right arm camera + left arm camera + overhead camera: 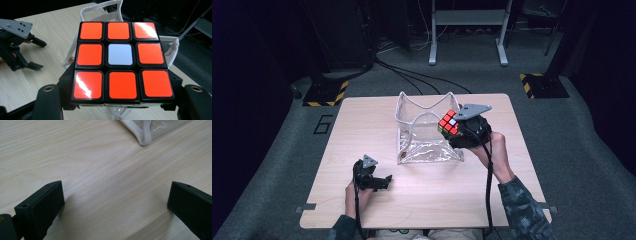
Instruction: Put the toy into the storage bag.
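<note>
Pale wooden table (362, 125) on grey carpet (272, 150), dark surroundings

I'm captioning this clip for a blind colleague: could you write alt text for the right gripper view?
A puzzle cube fills the frame, clamped between the right gripper's black jaws; the facing side is orange-red with a white centre square. Behind it stands a clear bag with white edging on the wooden table, and the left gripper rests at far left.

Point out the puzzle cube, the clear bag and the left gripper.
puzzle cube (120, 54): right gripper view, on its white centre tile.
clear bag (432, 148): high view, on its flat transparent front panel on the table.
left gripper (382, 182): high view, midway between its open fingertips.
</note>
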The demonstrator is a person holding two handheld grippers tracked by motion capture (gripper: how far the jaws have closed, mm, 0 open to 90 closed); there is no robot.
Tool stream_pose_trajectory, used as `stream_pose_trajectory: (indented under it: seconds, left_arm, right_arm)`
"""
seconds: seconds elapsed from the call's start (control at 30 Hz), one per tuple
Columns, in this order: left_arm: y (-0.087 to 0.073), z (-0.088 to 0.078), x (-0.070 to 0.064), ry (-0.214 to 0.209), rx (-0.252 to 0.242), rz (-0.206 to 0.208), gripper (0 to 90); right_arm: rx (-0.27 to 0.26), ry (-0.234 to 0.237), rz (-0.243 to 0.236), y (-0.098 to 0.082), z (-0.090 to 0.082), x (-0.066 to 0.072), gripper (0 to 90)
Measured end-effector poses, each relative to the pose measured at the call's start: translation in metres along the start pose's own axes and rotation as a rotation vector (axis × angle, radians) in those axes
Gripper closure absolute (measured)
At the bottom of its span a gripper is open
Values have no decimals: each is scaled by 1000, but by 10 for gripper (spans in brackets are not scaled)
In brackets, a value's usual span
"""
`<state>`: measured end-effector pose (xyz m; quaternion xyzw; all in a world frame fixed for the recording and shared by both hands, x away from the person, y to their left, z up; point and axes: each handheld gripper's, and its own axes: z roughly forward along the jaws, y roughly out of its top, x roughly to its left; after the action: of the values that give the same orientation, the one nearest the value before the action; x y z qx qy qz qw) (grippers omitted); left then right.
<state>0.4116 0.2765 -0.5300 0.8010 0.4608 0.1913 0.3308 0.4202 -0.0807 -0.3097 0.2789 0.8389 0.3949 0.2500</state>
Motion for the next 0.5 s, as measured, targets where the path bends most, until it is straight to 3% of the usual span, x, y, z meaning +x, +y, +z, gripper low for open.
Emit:
stream_pose_trajectory:
  seconds: [0.5]
  left_arm:
    - [0, 0, 0, 1, 2, 6, 5]
  right_arm:
    - [2, -14, -2, 14, 7, -14, 331]
